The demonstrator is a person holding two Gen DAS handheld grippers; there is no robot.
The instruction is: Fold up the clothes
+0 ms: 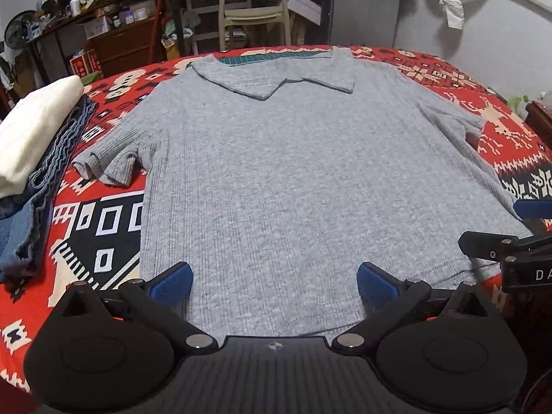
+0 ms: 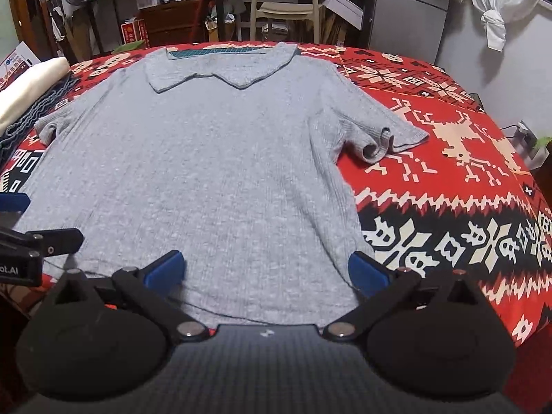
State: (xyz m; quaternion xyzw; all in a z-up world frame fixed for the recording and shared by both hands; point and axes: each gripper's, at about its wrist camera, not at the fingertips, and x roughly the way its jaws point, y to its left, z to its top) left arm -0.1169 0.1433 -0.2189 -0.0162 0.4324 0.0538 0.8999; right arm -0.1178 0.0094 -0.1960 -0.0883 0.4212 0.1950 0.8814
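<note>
shirt: grey ribbed short-sleeve shirt (image 1: pixel 276 179) lies flat, front up, on the blanket; takes up the middle of both views
shirt axis: long axis runs from the grippers toward the far edge of the table; hem nearest the grippers, collar (image 1: pixel 272 79) at the far end, pointing at the chair (image 1: pixel 253 3)
sleeves: stick out to both sides; left sleeve (image 1: pixel 103 165) curled up at its end, right sleeve (image 2: pixel 383 138) also rumpled at the cuff
blanket: red, black and cream patterned blanket (image 2: pixel 448 172) covers the table under the shirt
folded pile: white folded cloth (image 1: pixel 31 131) on top of blue denim (image 1: pixel 31 214), at the left edge of the table, just beside the left sleeve, not touching it as far as can be seen
containers: none on the table; shelves (image 1: pixel 103 17) behind hold bottles and boxes, too small to tell apart
left gripper (image 1: pixel 275 281): jaws spread wide, blue pads (image 1: pixel 172 281) over the hem near its left corner, nothing pinched
right gripper (image 2: pixel 267 272): jaws spread wide, blue pads (image 2: pixel 367 272) over the hem near its right corner, nothing pinched
contact: cannot tell whether the pads touch the fabric
grippers: side by side, each showing at the edge of the other's view
</note>
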